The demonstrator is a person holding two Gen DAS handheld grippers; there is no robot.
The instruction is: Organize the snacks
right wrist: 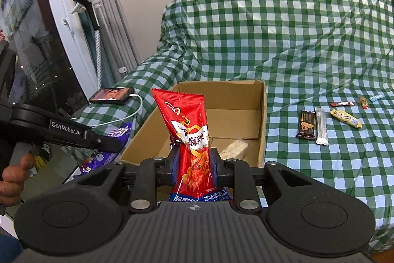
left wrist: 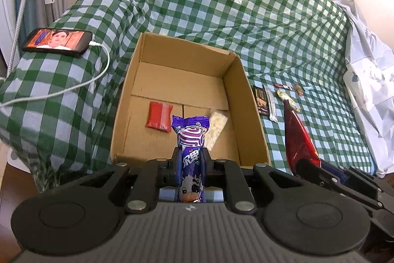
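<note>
**Carrying two snacks to the cardboard box**

Holding one snack in each claw, I am at the carrying step, with both packets near the box but not yet inside it.

The biggest thing is the green and white checked cloth that covers the surface. On it stands the open brown cardboard box, which already contains a small red sachet and a pale clear-wrapped bar on its floor.

My right claw is closed on the long red spicy-snack packet, which stands upright between the pads, in front of the near edge of the box. My left claw is closed on the slim purple candy packet with a swirl print, also upright, at the near wall of the box.

To the right of the box, a row of small bars and candies lies on the cloth, not yet collected.

I judge that the next move needs each claw to come over the opening, then to part its jaws so the packet falls on a free part of the floor. The red packet is tall, so I should lower it well past the rim first.
</note>
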